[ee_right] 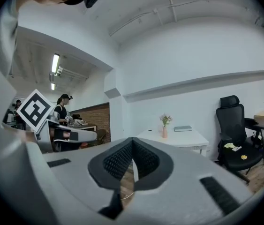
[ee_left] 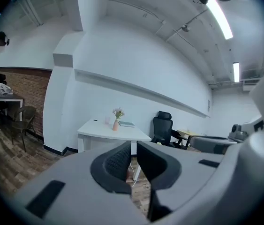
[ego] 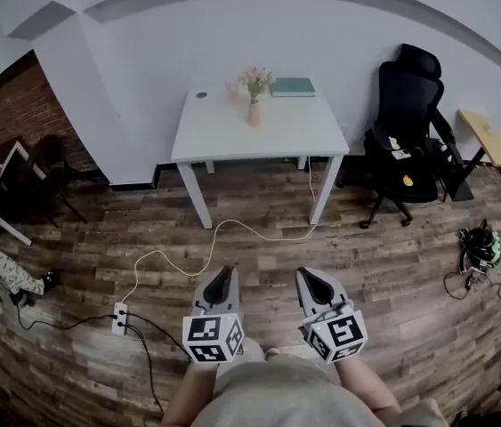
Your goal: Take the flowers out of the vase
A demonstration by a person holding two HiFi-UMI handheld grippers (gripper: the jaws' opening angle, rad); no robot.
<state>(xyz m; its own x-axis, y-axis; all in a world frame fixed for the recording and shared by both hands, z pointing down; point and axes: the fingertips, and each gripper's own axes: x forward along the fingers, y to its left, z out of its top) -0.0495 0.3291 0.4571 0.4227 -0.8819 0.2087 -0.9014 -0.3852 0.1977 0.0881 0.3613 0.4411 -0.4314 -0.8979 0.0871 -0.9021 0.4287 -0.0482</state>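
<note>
A small pink vase holding pale flowers stands on a white table across the room. The vase and flowers show far off in the left gripper view; the right gripper view has the vase and flowers just as far. Both grippers are held side by side close to the person's body, well short of the table. My left gripper is shut with nothing in it. My right gripper is shut and empty too.
A teal book lies on the table beside the vase. A black office chair stands right of the table. A white cable and a power strip lie on the wooden floor. A person stands at a desk on the left.
</note>
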